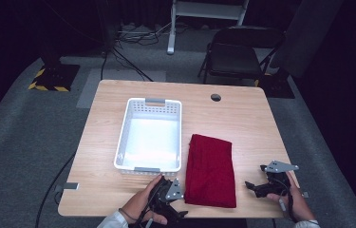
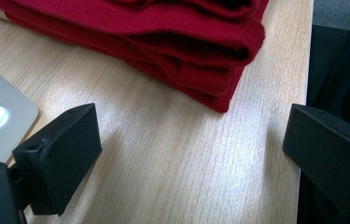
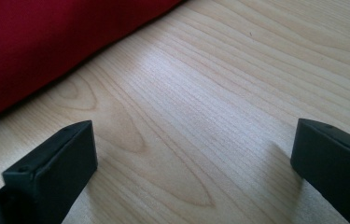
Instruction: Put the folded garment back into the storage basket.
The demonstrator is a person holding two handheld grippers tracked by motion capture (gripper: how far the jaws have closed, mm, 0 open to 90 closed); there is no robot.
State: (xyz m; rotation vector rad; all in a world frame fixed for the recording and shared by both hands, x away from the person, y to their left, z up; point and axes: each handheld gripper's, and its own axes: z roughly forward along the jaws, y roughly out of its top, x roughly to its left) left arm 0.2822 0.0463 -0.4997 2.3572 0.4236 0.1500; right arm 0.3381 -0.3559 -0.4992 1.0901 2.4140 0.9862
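Note:
A folded dark red cloth [image 1: 210,171] lies on the wooden table [image 1: 242,123], just right of a white plastic basket [image 1: 150,135] that holds nothing. My left gripper [image 1: 181,192] rests at the cloth's near-left corner, jaws open; in the left gripper view the cloth's folded corner [image 2: 196,51] sits just ahead of the gap [image 2: 191,158]. My right gripper [image 1: 251,186] stands open a short way right of the cloth, low over bare wood; the cloth's edge [image 3: 46,42] fills the upper left of the right gripper view, ahead of its jaws [image 3: 193,163].
A round cable hole [image 1: 216,97] sits near the table's far edge. A black folding chair [image 1: 237,54] and a white stand [image 1: 204,14] are on the carpet beyond. The table's front edge runs close behind both grippers.

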